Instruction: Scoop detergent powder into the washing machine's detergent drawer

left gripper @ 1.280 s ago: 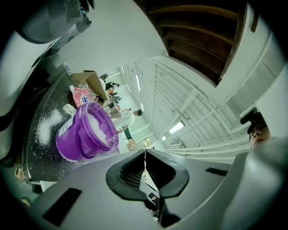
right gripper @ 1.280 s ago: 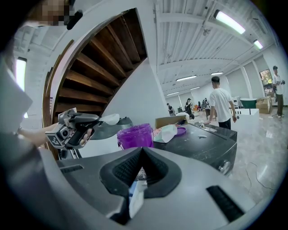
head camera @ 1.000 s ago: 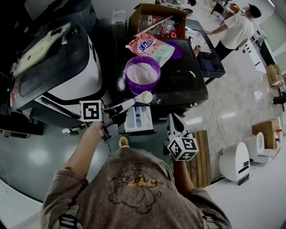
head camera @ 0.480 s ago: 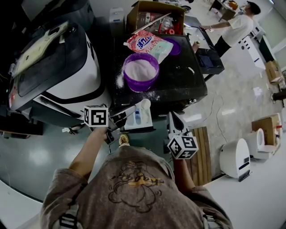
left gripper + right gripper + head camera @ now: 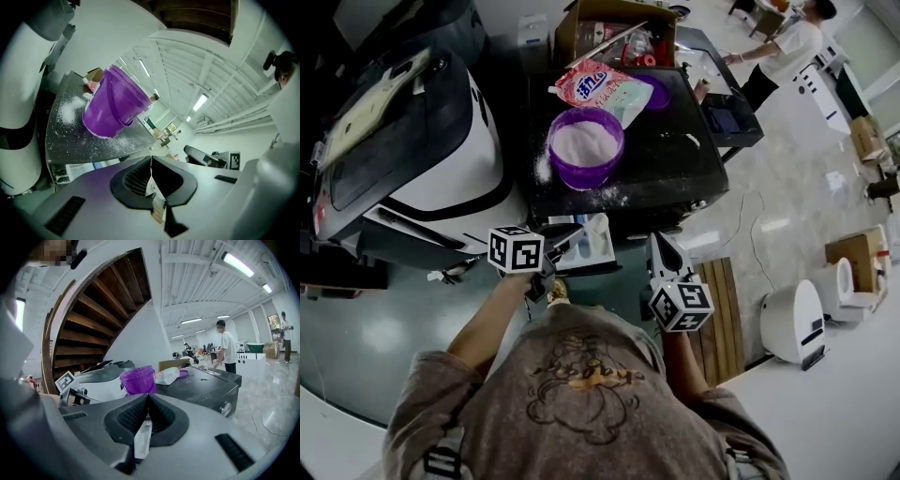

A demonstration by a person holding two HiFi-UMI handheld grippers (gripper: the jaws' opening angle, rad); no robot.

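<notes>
A purple bucket (image 5: 586, 145) of white powder stands on the black washing machine top (image 5: 675, 169), with a pink detergent bag (image 5: 600, 84) behind it. Below the front edge, the white detergent drawer (image 5: 592, 242) is pulled out. My left gripper (image 5: 568, 236) reaches over the drawer, shut on the thin white scoop handle (image 5: 151, 171). The scoop's bowl is hard to tell from the white drawer. In the left gripper view the bucket (image 5: 112, 105) looms above. My right gripper (image 5: 657, 242) hangs right of the drawer, jaws shut; its view shows the bucket (image 5: 137, 379) ahead.
Spilled powder (image 5: 542, 169) dusts the machine top. A white and black washer (image 5: 403, 141) stands to the left. A cardboard box (image 5: 614, 23) sits behind the bag. A person (image 5: 778, 47) works at the back right. A wooden pallet (image 5: 722, 319) and a white appliance (image 5: 792, 323) are on the floor.
My left gripper has brought the white scoop from the machine top's front edge, near the bucket, down and toward me over the open drawer. The right gripper has stayed put.
</notes>
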